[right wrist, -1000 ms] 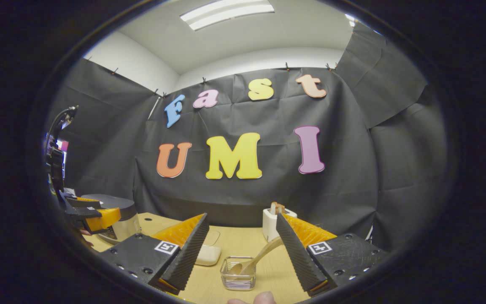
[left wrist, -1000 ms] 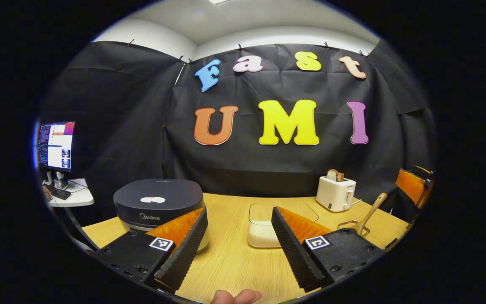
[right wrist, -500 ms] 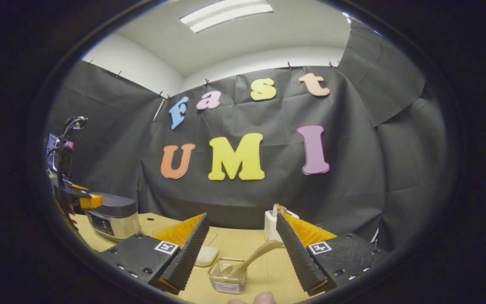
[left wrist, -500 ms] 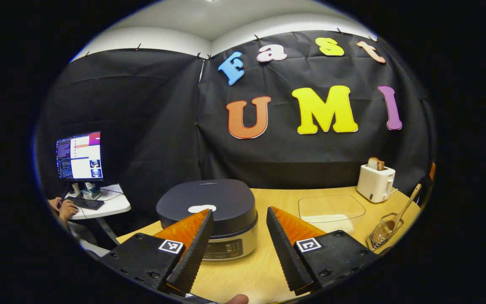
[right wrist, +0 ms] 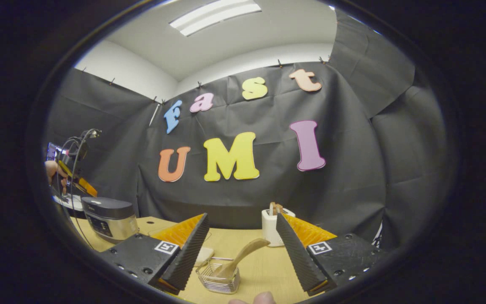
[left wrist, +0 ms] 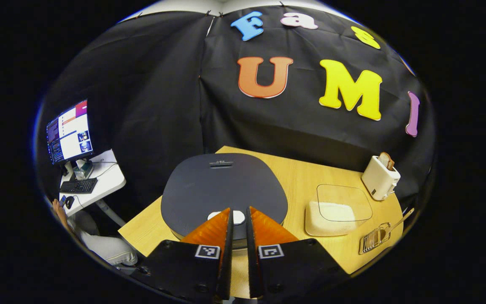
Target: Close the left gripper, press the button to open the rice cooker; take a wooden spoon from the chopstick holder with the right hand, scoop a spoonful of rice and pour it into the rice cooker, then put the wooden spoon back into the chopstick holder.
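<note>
Button (left wrist: 232, 217) apparently beneath left claw (left wrist: 238, 210)

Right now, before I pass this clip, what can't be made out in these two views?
- White button on the dark rice cooker's lid: left gripper view, partly behind the left gripper; contact unclear.
- Wooden spoon's bowl: right gripper view, inside the wire chopstick holder.
- Wooden spoon: left gripper view, tiny at the rim.

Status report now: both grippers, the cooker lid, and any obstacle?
Left gripper jaws shut, above rice cooker button. Right gripper jaws open, empty, before wooden spoon in holder. Lid closed. No obstacle seen.
</note>
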Motion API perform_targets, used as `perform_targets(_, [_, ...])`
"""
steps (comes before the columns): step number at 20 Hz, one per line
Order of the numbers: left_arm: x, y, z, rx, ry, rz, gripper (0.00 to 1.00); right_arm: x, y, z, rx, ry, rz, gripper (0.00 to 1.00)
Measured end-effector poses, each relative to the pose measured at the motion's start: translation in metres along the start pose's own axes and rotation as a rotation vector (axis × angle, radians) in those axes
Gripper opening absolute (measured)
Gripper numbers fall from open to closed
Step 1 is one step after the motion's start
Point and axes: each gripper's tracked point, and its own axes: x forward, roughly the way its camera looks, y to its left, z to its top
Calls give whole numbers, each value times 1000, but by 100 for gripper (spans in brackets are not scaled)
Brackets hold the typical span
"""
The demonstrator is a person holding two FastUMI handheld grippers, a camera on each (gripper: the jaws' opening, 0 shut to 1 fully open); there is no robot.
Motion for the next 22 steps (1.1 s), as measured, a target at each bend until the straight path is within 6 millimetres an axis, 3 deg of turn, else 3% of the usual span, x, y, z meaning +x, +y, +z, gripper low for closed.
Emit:
perform_targets(2, [4, 8, -1, -26, 47, 8, 7, -2, -8, 0, 3, -14, -12, 95])
perform_targets(4, [9, 9, 1, -27, 63, 8, 3, -1, -13, -2, 11, -15, -22, 95])
perform_targets(5, [10, 10, -1, -29, 76, 13, 10, -1, -15, -3, 18, -10, -25, 95])
perform_targets(6, [13, 11, -3, -18, 87, 25, 3, 0, -18, -4, 28, -6, -27, 96])
perform_targets(8, [22, 20, -13, -11, 122, 61, 3, 0, -23, -5, 28, -6, -36, 95])
perform_targets(11, [24, 16, -13, 16, 115, 77, 3, 4, -25, -11, 35, 9, -40, 95])
perform_targets(14, [23, 18, -11, 170, 79, 133, 3, 2, -25, -16, 27, 19, -34, 96])
perform_targets(15, [25, 18, -13, 191, 72, 152, 3, 1, -29, -19, 24, 22, -43, 91])
perform_targets(16, [24, 19, -13, 188, 67, 158, 3, 0, -29, -21, 26, 30, -44, 95])
perform_targets(18, [20, 20, -5, 177, 21, 162, 3, -1, -39, -20, 24, 35, -62, 96])
perform_targets(19, [22, 18, 3, 182, -9, 158, 3, -3, -43, -17, 23, 32, -74, 91])
perform_targets(20, [18, 18, 14, 172, -59, 157, 3, -4, -47, -16, 24, 30, -85, 96])
perform_targets(22, [12, 20, 35, 131, -154, 151, 3, -5, -49, -17, 23, 35, -94, 95])
